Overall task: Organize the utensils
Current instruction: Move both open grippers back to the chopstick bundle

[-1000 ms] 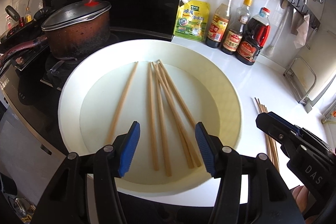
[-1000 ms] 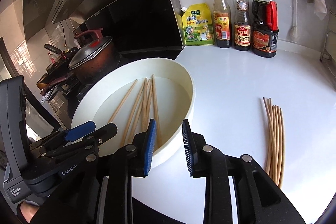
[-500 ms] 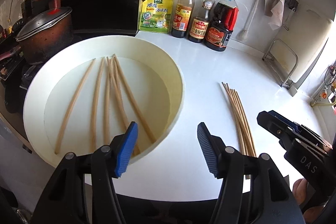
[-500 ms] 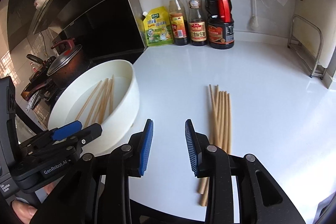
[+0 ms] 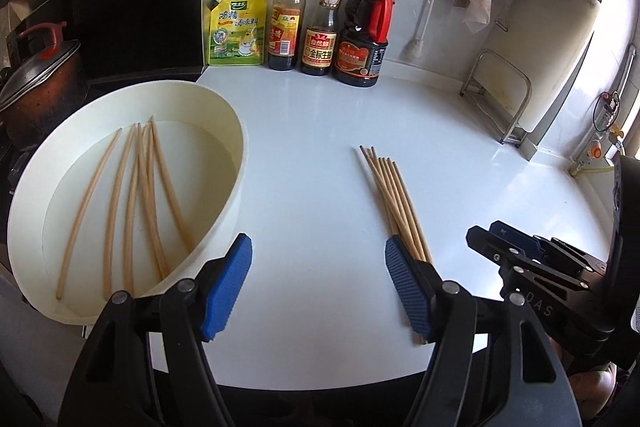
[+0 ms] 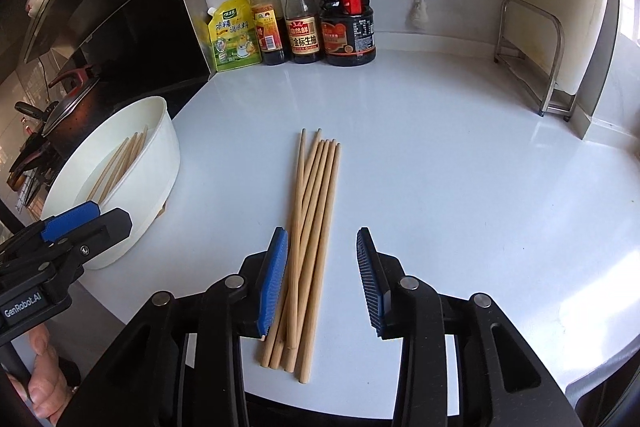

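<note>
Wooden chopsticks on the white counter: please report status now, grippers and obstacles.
Both grippers opening, empty: left gripper, right gripper. Wooden chopstick bundle flat on counter, under right gripper. More chopsticks in round white basin. Nothing in the way.

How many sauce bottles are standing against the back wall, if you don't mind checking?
3, in a row beside the yellow pouch: a yellow-capped bottle, a second yellow-capped bottle, then a large red-capped bottle.

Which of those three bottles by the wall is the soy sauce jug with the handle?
Look to the back of the white counter, where three bottles stand beside a yellow pouch. It is the rightmost one: squat, dark, with a red cap and red handle, unlike its slim yellow-capped neighbours.
</note>
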Demonstrator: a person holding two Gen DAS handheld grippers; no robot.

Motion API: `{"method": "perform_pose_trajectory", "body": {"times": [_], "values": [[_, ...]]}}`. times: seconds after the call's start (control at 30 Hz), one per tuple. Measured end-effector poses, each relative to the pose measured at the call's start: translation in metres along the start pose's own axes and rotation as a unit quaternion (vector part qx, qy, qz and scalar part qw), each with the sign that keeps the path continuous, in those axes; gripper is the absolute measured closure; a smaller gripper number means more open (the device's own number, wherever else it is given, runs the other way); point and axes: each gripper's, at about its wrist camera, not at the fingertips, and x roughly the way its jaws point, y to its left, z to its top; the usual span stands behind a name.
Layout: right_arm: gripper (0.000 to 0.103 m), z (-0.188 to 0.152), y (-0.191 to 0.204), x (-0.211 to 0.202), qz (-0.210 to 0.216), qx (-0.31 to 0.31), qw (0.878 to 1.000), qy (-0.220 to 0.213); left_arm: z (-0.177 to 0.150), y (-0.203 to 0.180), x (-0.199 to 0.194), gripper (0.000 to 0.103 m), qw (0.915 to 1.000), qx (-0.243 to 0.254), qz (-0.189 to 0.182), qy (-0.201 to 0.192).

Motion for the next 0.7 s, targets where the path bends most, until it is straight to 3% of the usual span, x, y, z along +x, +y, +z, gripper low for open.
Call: {"method": "perform_pose_trajectory", "body": {"times": [0.3, 0.7], "values": [[0.066, -0.002, -0.01, 0.024, -0.004, -0.005, 1.0, 0.028, -0.004, -0.028, 0.019, 0.034, 0.9996, 0.021, -0.011, 0.014], [0.066, -0.004, -0.015, 0.051, -0.006, -0.015, 0.998, 0.053, -0.023, -0.029, 0.041, 0.025, 0.9993, 0.008, -0.003, 0.036]]}}
